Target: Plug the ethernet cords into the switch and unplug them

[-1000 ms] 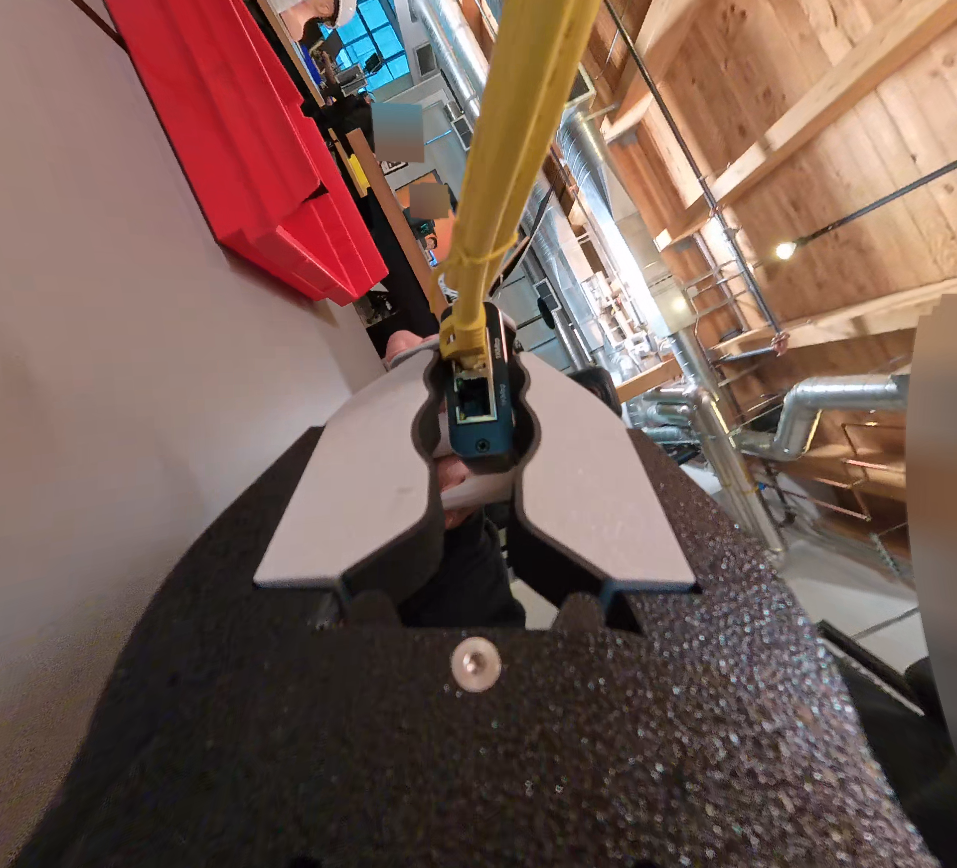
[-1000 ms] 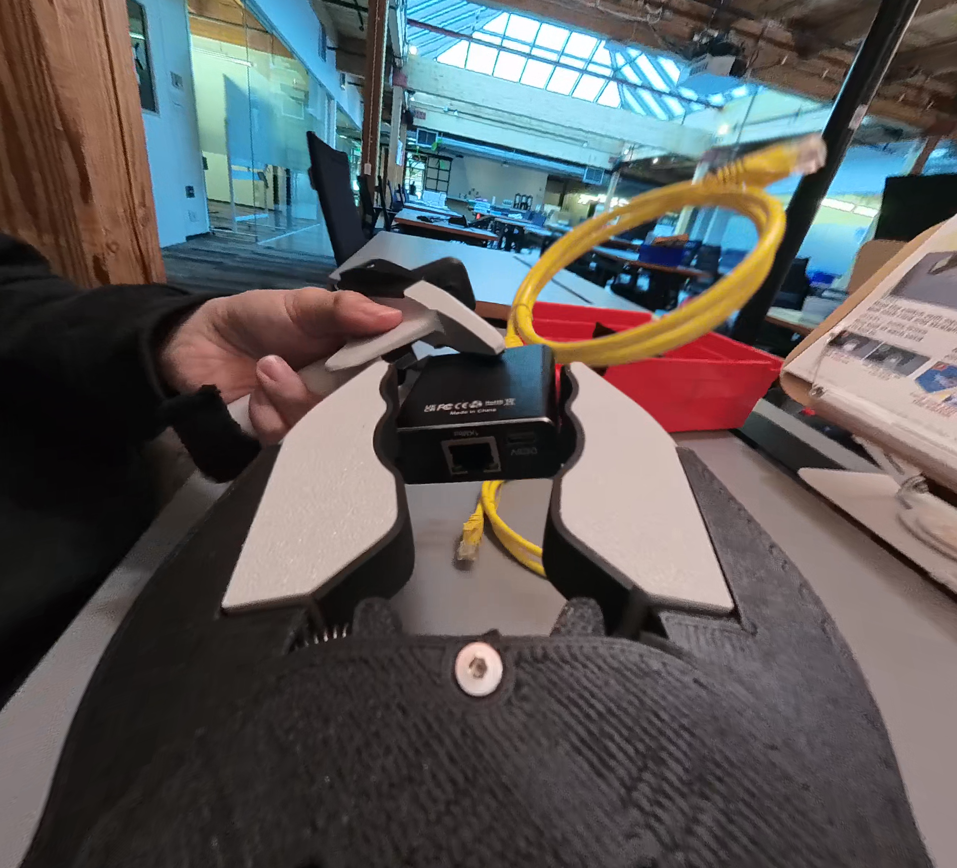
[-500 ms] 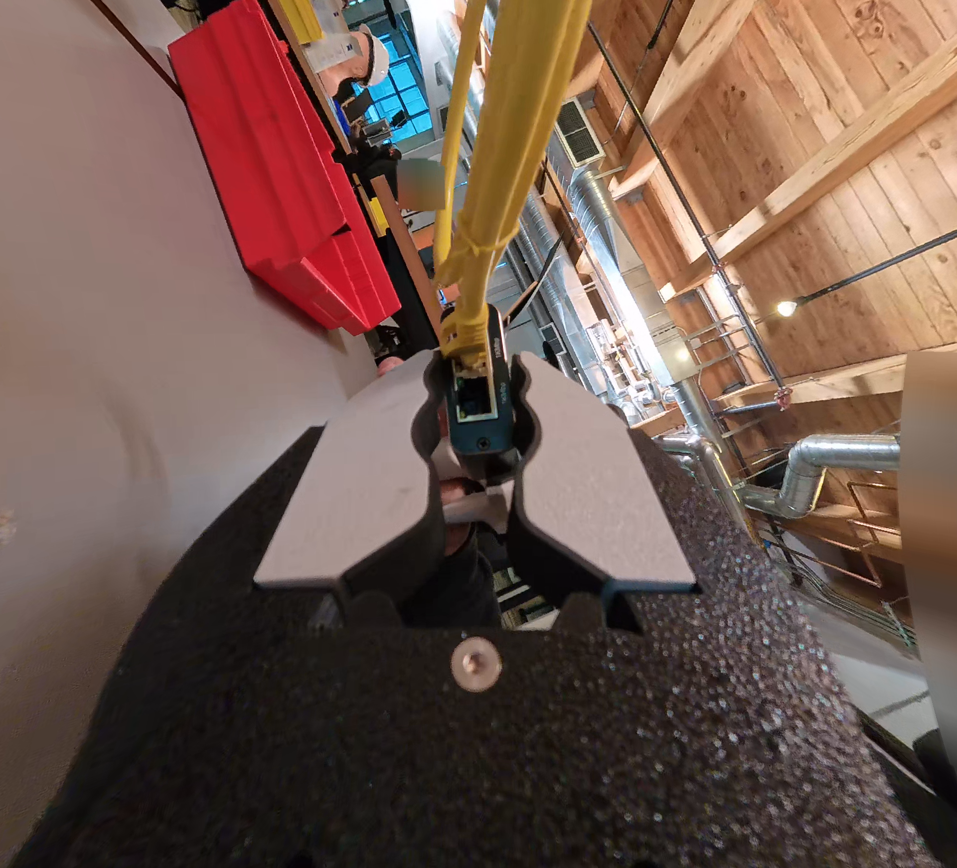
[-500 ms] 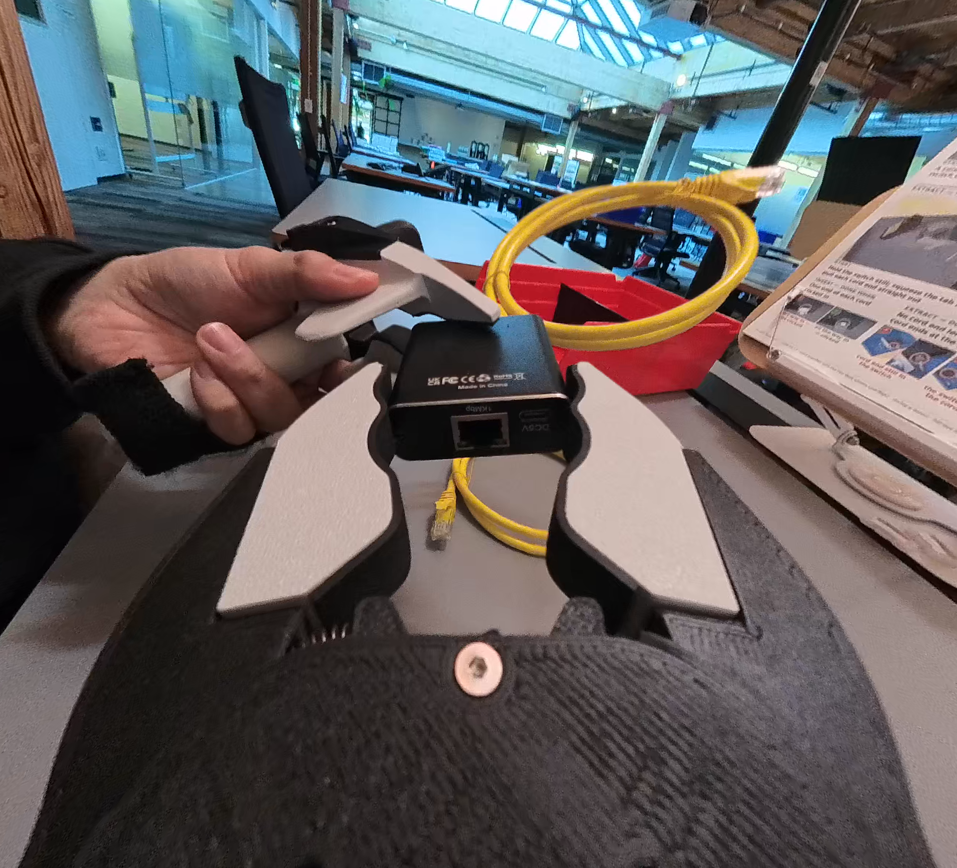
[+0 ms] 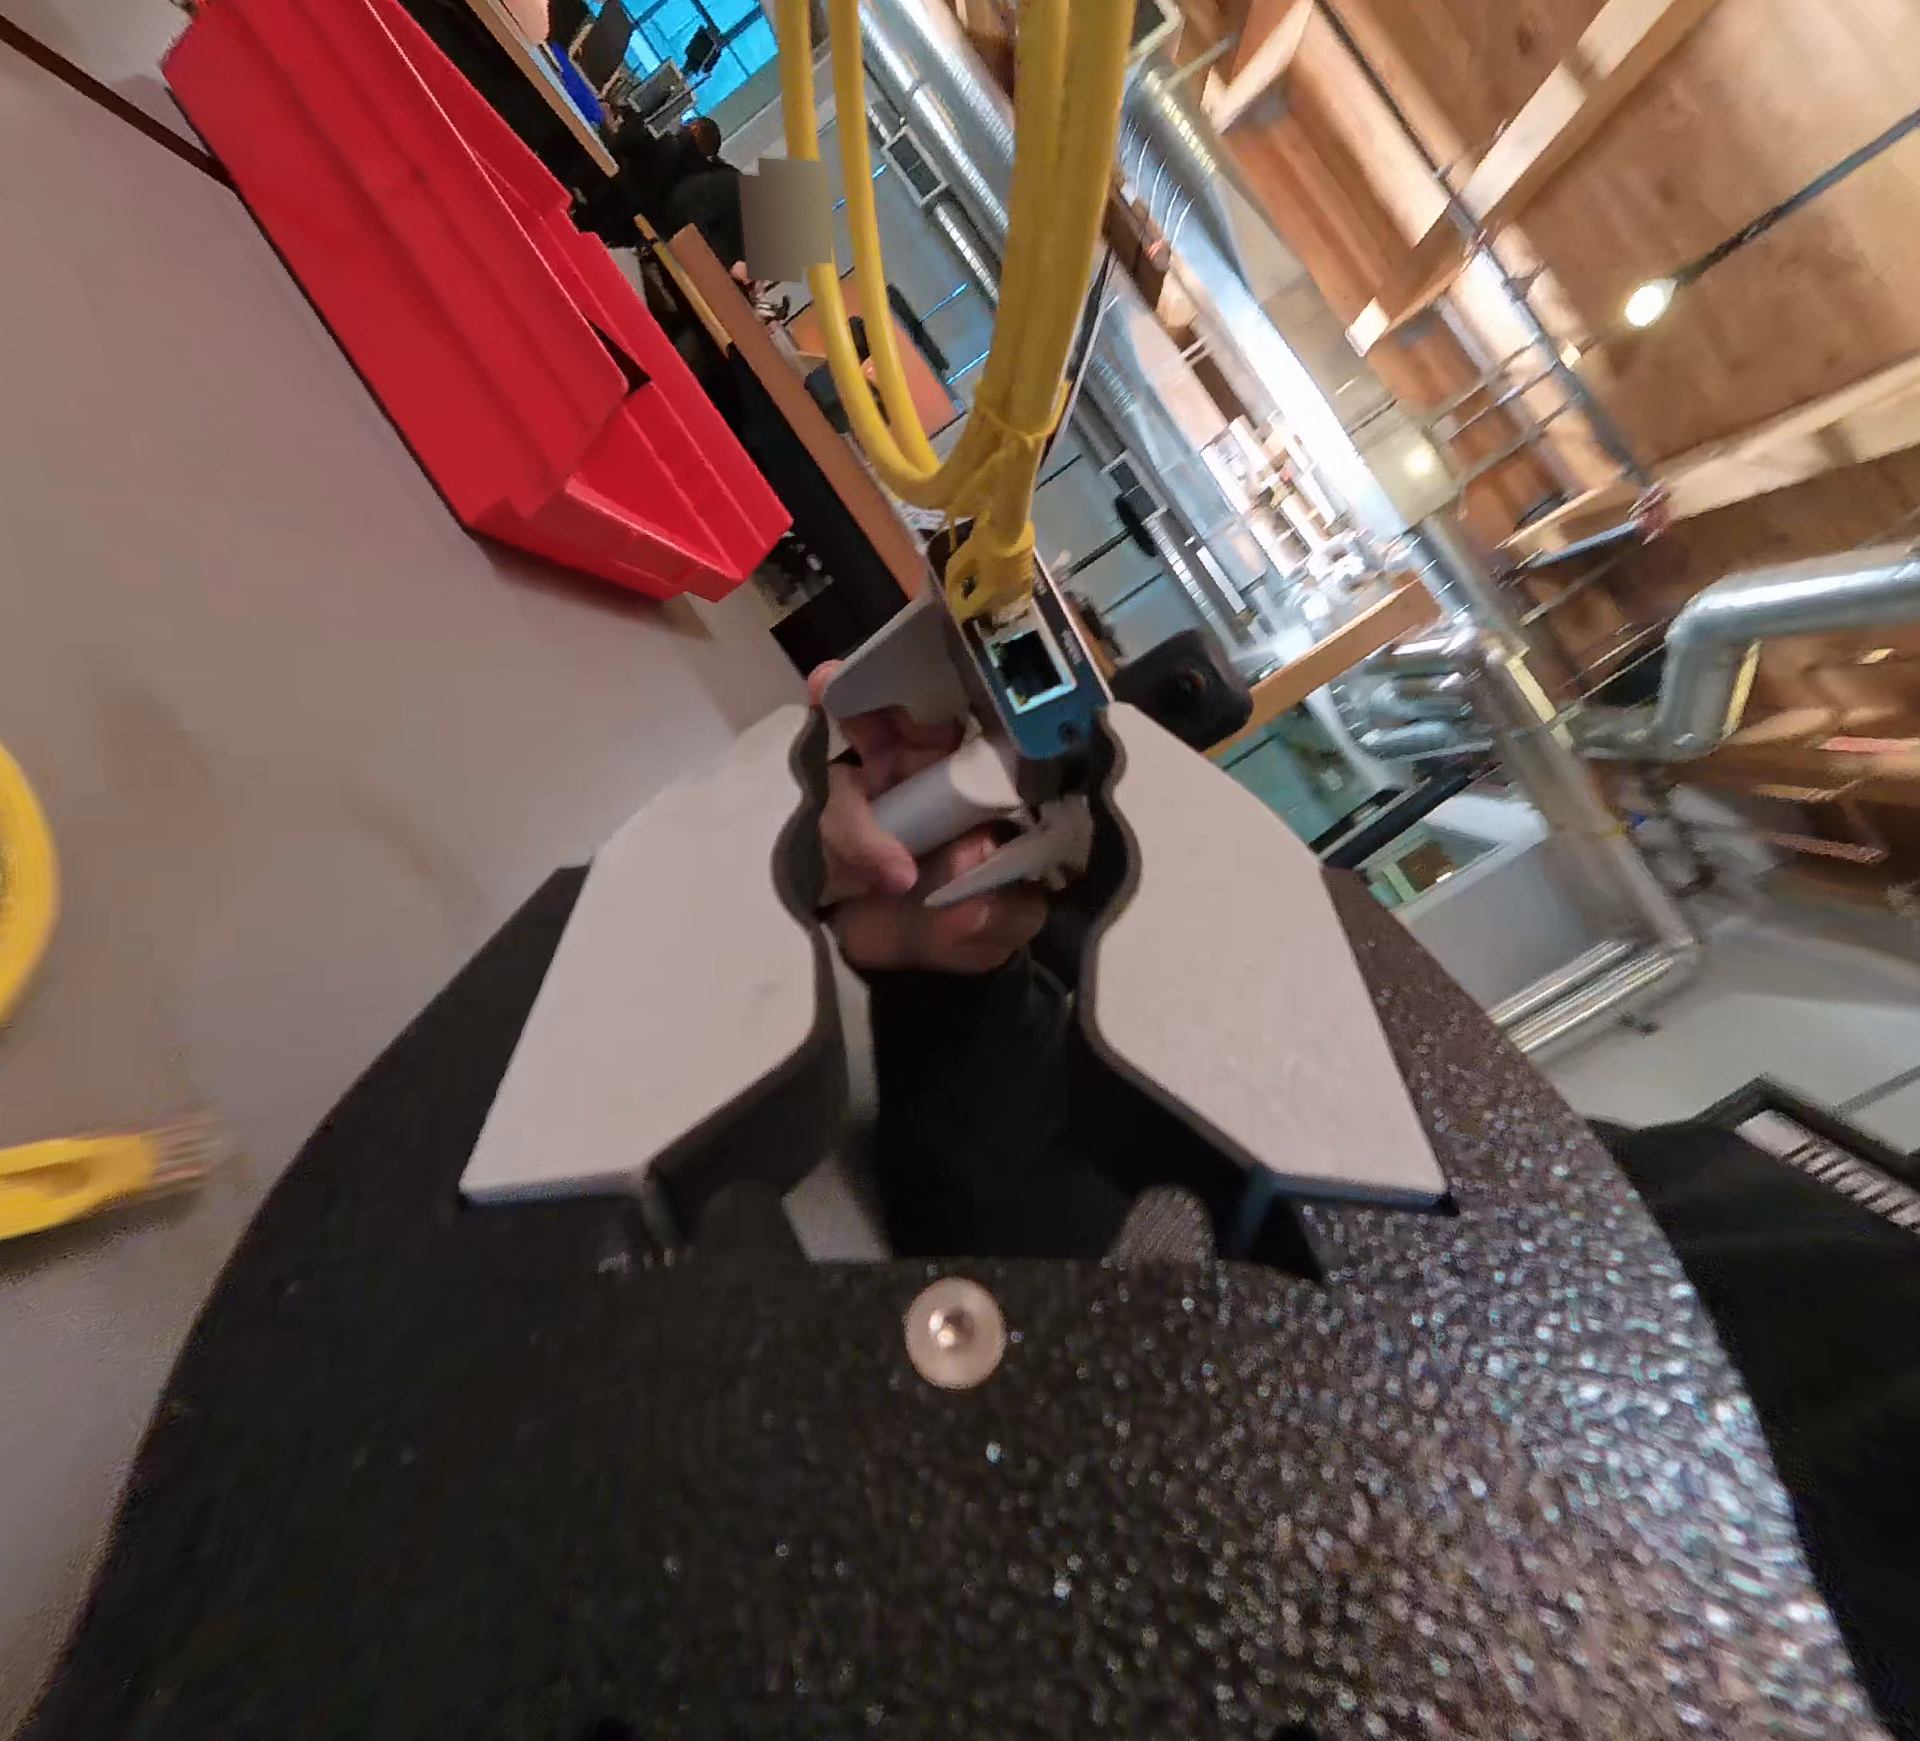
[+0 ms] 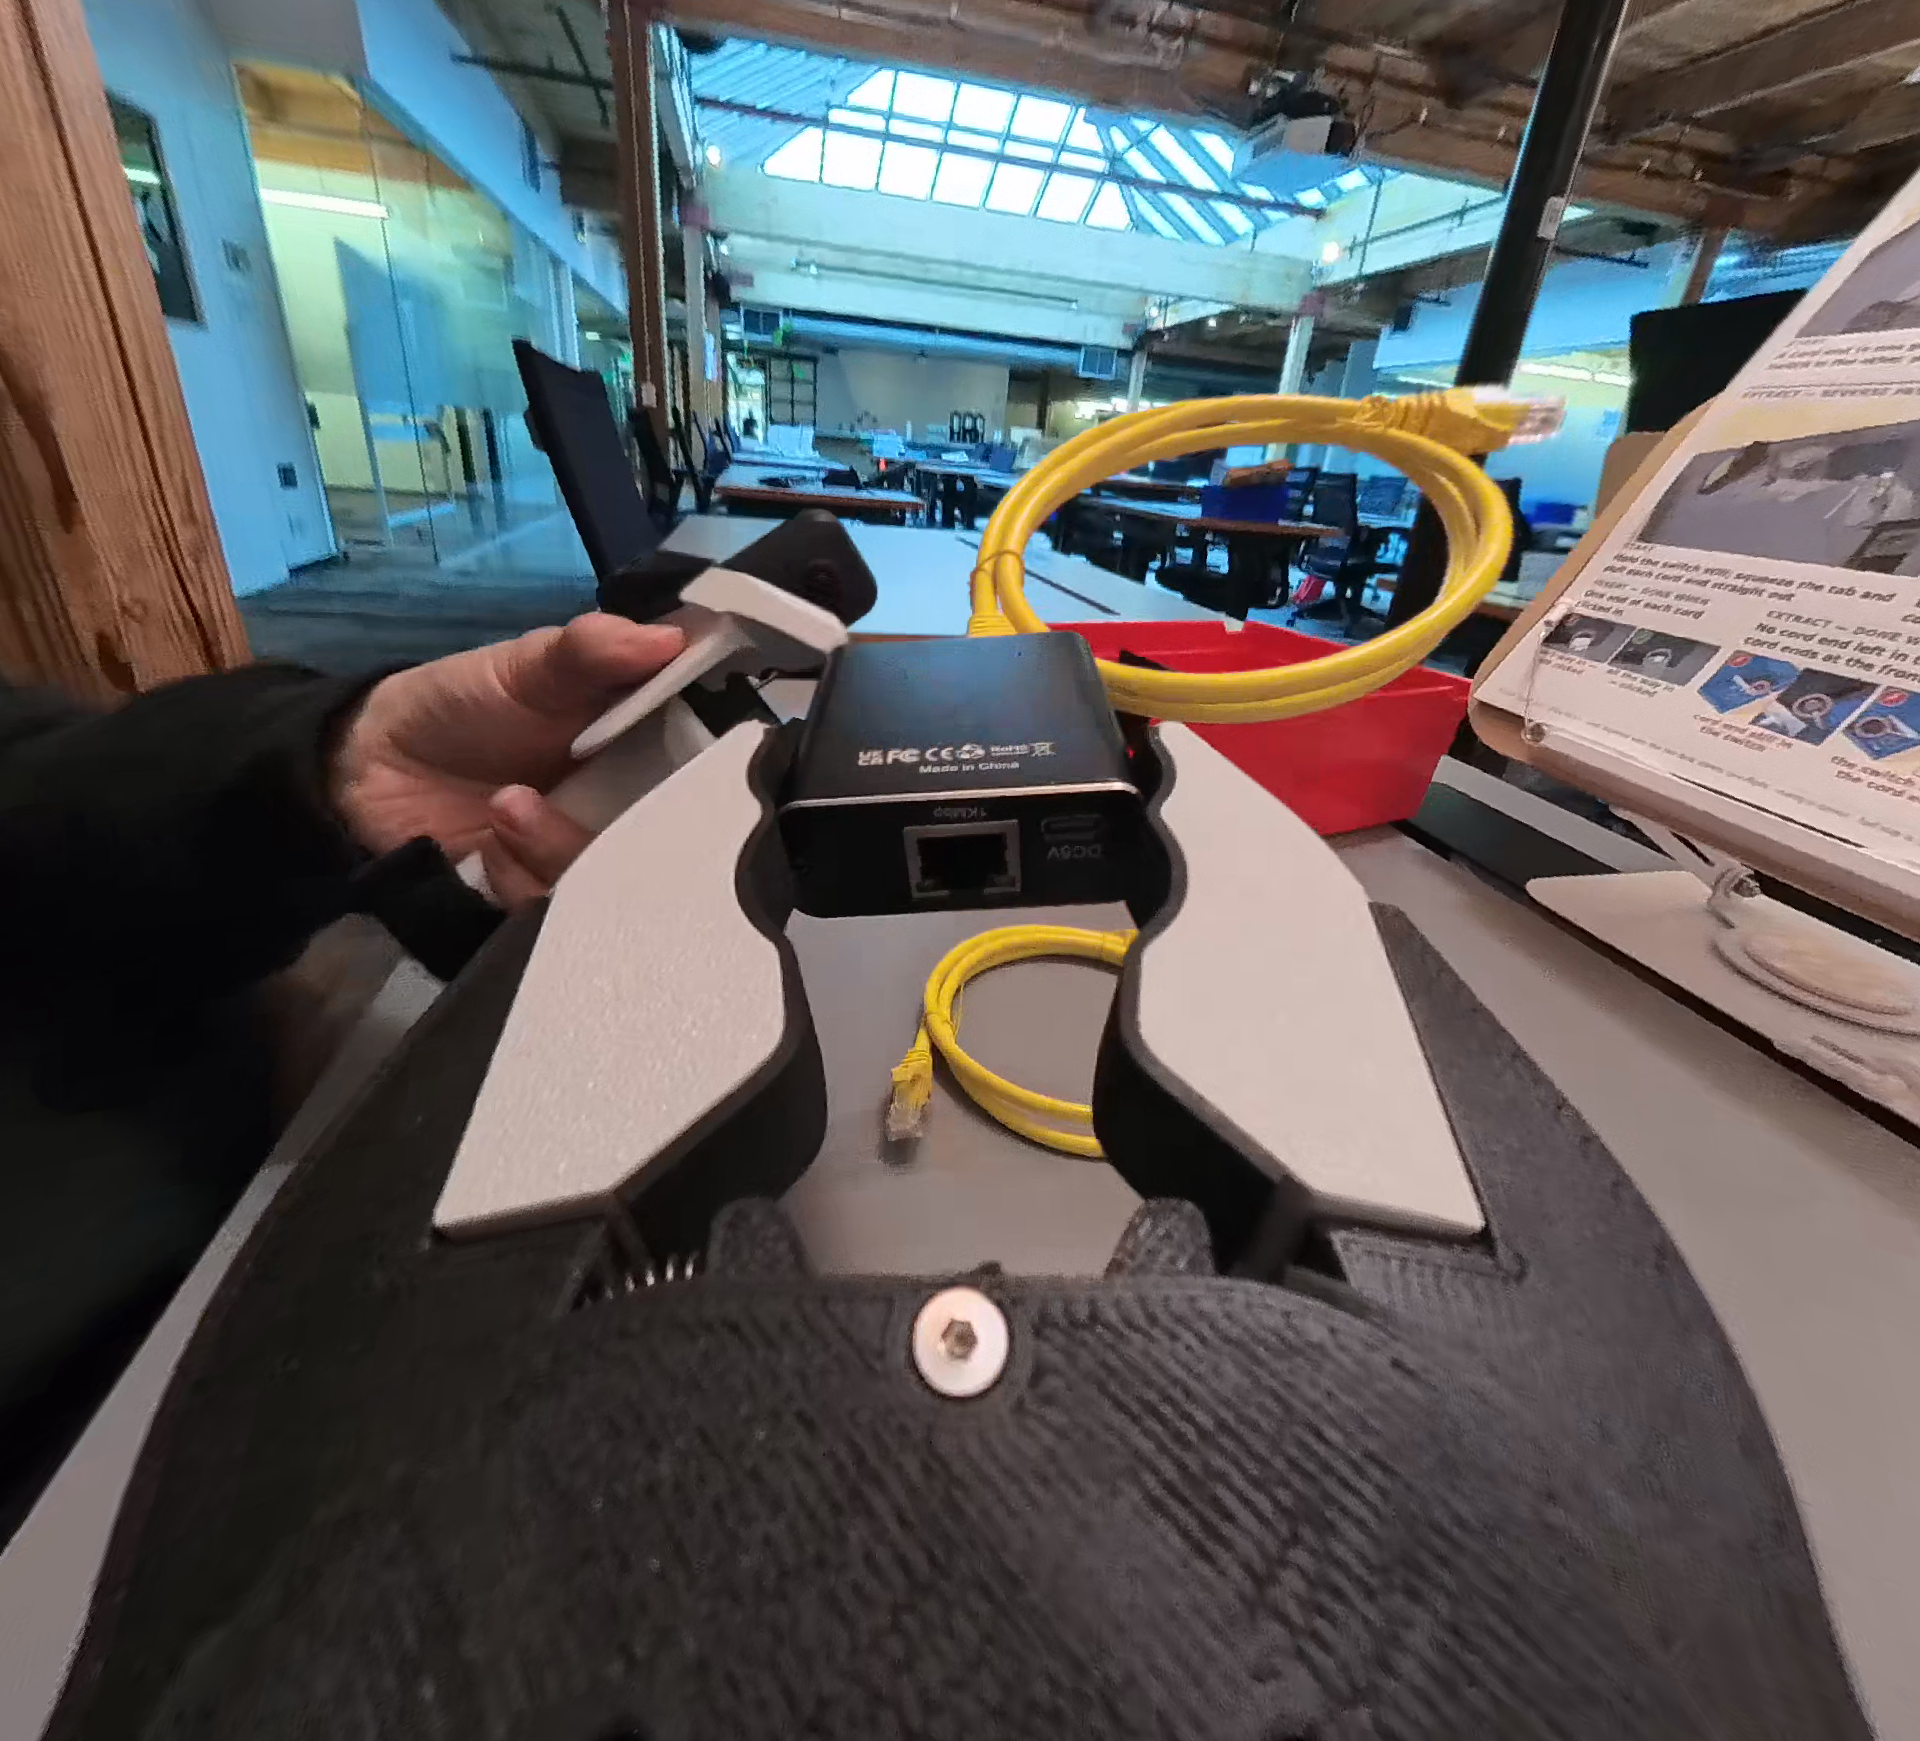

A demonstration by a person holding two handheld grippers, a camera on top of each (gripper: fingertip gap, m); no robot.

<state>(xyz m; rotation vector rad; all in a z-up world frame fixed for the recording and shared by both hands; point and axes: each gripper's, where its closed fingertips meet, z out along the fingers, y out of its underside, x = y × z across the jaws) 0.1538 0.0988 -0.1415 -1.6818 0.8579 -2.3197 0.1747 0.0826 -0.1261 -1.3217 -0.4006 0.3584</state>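
My right gripper (image 6: 961, 766) is shut on the black switch (image 6: 956, 735) and holds it above the table, its empty port facing me. A coiled yellow ethernet cord (image 6: 1247, 548) is plugged into the switch's far side and loops up, its free plug (image 6: 1455, 418) in the air. A second yellow cord (image 6: 997, 1037) lies on the table below. My left gripper (image 5: 961, 746) is open just short of the switch (image 5: 1029, 673). The plugged cord (image 5: 1039, 237) hangs past it. The right gripper's fingers (image 5: 894, 673) clamp the switch there. The left gripper also shows in the right wrist view (image 6: 727, 631), held by a hand.
A red bin (image 6: 1299, 735) stands behind the switch and also shows in the left wrist view (image 5: 416, 237). An instruction sheet on a stand (image 6: 1766, 600) is at the right. The loose cord's plug (image 5: 104, 1172) lies at the left on the grey table (image 5: 260, 652). My right fingertips sit around 4 cm from my left ones.
My left gripper has opened and drawn back from the switch end it was clamping. The right gripper still holds the switch, and the coiled cord has swung a little.
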